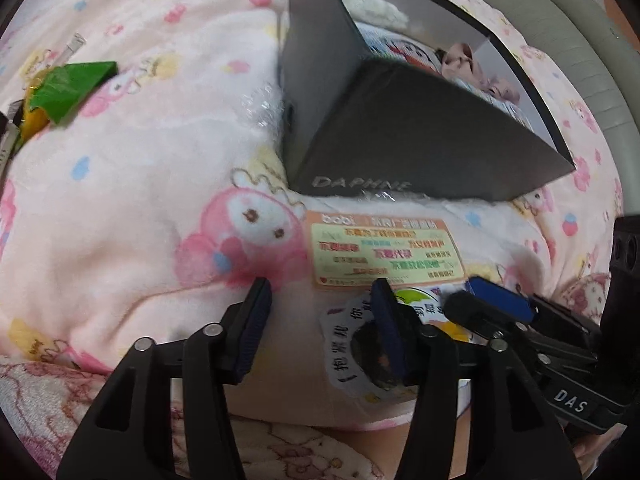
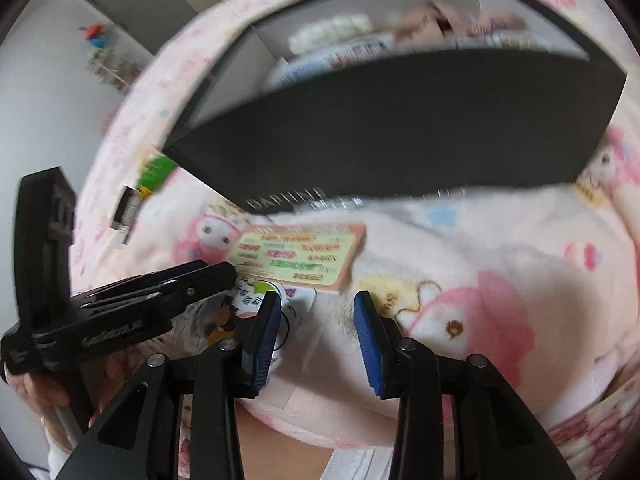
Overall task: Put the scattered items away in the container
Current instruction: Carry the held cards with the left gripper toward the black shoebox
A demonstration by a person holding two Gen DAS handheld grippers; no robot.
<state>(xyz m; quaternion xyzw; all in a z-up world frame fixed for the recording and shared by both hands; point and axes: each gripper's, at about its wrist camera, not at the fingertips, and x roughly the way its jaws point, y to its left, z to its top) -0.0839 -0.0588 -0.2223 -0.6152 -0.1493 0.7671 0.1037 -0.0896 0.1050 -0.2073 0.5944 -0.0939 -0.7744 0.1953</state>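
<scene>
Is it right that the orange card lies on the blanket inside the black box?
Not quite. The orange card lies on the blanket, but outside the black box, just in front of its wall. The left wrist view shows this.

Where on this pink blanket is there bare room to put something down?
Bare blanket stretches between the green wrapper and the black box. It is crowded below the box: the printed card, round stickers and both grippers meet there.
</scene>
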